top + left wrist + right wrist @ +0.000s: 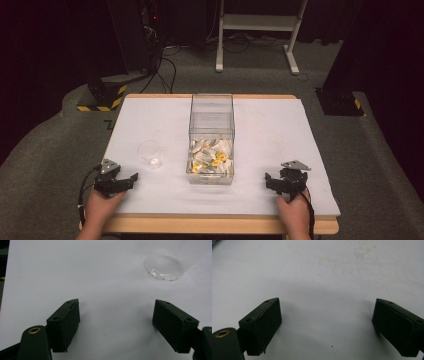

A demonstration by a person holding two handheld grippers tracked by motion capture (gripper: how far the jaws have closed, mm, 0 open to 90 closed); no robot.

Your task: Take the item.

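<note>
The left gripper (131,178) and right gripper (269,181) rest wide apart-jawed, empty, on the white-covered wooden table (160,115) — grey carpet and dark stands behind. Between them stands a clear rectangular plastic box (212,137) holding white-and-yellow pieces (210,156) — a small clear glass cup (150,153) just left.

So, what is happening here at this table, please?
A person sits at the table with a gripper in each hand. The left gripper and the right gripper both rest open near the front edge and hold nothing. A small clear cup stands left of a clear box that holds white and yellow pieces. Nothing is being handled.
</note>
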